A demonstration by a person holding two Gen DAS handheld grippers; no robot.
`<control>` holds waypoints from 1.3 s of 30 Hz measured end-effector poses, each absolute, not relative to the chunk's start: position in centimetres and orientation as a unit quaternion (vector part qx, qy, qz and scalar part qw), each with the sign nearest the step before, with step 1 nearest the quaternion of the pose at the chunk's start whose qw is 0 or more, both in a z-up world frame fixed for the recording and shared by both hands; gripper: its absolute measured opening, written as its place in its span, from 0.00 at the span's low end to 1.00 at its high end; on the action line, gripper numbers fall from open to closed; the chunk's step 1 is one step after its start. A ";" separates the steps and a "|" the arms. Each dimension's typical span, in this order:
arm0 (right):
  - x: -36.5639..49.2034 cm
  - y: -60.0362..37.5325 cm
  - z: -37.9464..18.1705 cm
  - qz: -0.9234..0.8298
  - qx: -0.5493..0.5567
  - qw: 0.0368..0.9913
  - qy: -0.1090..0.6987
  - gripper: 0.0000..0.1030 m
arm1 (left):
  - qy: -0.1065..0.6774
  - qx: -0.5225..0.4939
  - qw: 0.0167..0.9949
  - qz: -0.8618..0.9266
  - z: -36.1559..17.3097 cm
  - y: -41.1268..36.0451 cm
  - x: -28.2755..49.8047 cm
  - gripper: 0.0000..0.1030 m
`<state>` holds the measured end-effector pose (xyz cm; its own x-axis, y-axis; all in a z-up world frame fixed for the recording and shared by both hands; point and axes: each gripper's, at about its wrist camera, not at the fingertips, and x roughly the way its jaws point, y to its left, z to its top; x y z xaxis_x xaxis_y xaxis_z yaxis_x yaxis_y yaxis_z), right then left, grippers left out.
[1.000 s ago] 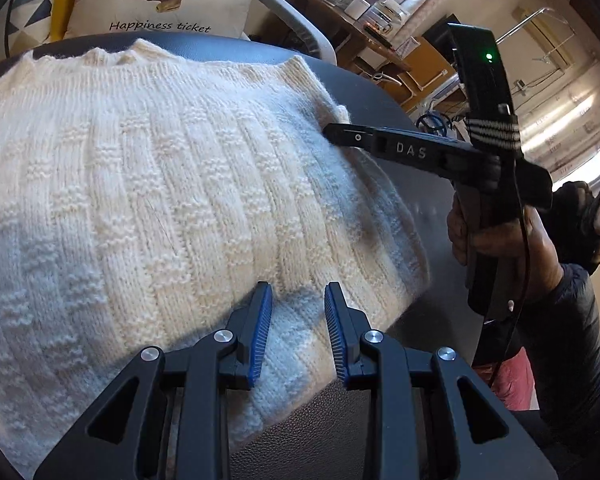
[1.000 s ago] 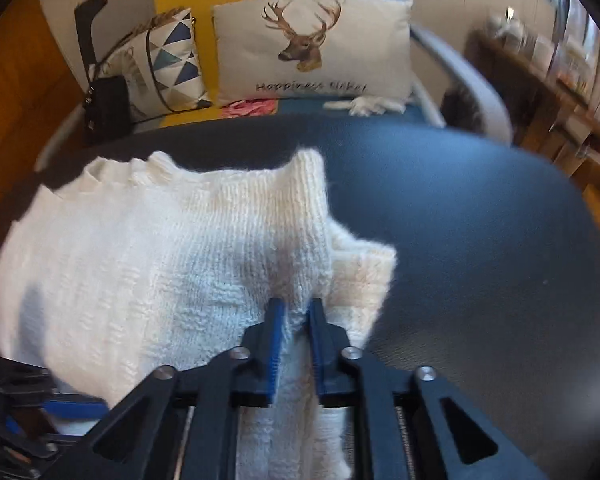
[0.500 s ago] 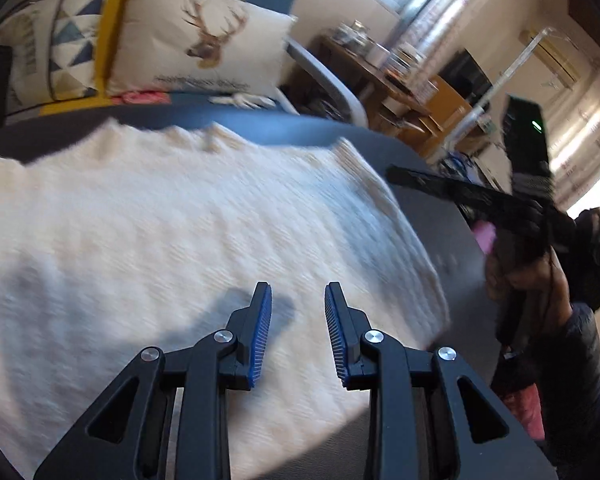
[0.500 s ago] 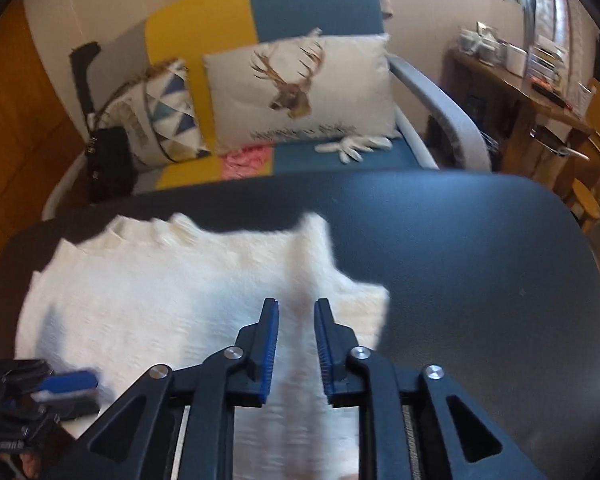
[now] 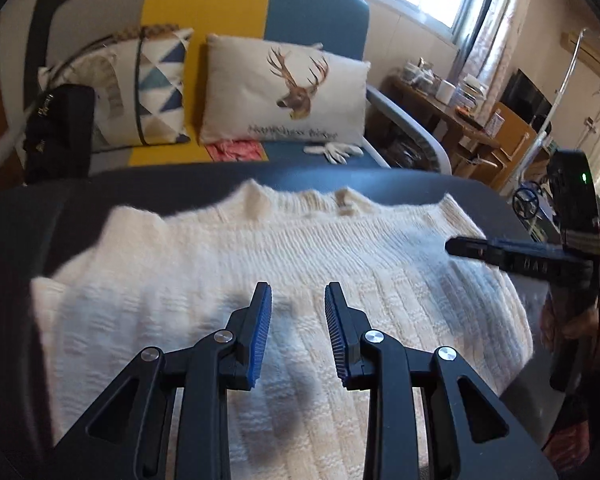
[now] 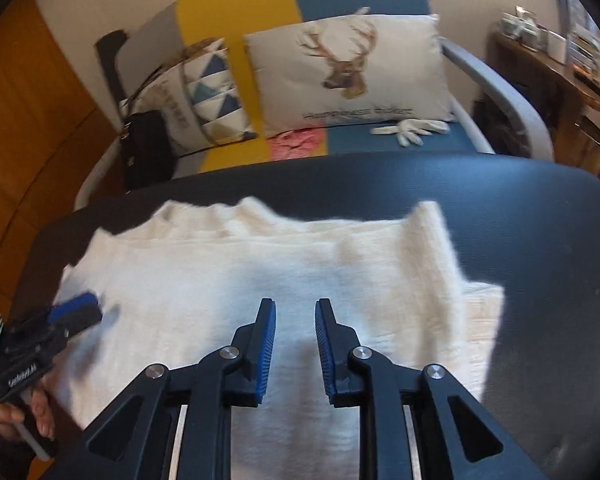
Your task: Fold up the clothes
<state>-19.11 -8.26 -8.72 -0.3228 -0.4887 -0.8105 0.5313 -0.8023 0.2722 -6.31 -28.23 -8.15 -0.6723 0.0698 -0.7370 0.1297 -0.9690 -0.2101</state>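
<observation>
A cream knitted sweater point(image 5: 380, 264) lies folded flat on the dark table point(image 5: 40, 216), neckline toward the sofa. My left gripper point(image 5: 298, 288) hovers open above its near middle, nothing between the blue pads. The right gripper point(image 5: 454, 246) shows from the side at the sweater's right edge, held by a hand. In the right wrist view the sweater point(image 6: 220, 272) has a folded flap sticking out at its right. My right gripper point(image 6: 296, 303) hangs open above the knit with its pads bare. The left gripper point(image 6: 86, 306) appears at the sweater's left edge.
Behind the table point(image 6: 520, 220) stands a sofa with a deer cushion point(image 5: 284, 92), a triangle-patterned cushion point(image 5: 156, 88), a black bag point(image 5: 58, 132), white gloves point(image 5: 332, 150) and a pink cloth point(image 5: 236, 150). A cluttered wooden desk point(image 5: 452, 108) is at the right.
The right gripper let go of the sweater fold, opened and drew back upward. The left gripper also rose and pulled back, so more of the sweater and sofa shows.
</observation>
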 end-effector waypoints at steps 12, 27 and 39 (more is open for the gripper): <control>-18.2 -10.5 -10.7 -0.806 0.511 0.297 0.038 0.19 | 0.105 0.408 0.128 -0.898 -7.2 -31.8 -3.7 0.29; -18.3 -11.0 -10.9 -0.812 0.513 0.273 0.042 0.19 | 0.114 0.403 0.146 -0.896 -6.5 -33.8 -0.8 0.29; -16.7 -12.9 -8.2 -0.813 0.498 0.295 0.059 0.22 | 0.098 0.454 0.174 -0.868 -9.9 -35.3 -0.6 0.29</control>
<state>-16.70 -12.85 -8.23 -0.3289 -0.4210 -0.8454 0.5394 -0.8185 0.1977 -0.59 -35.35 -9.95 -0.5274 -0.2143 -0.8222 0.3914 -0.9202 -0.0113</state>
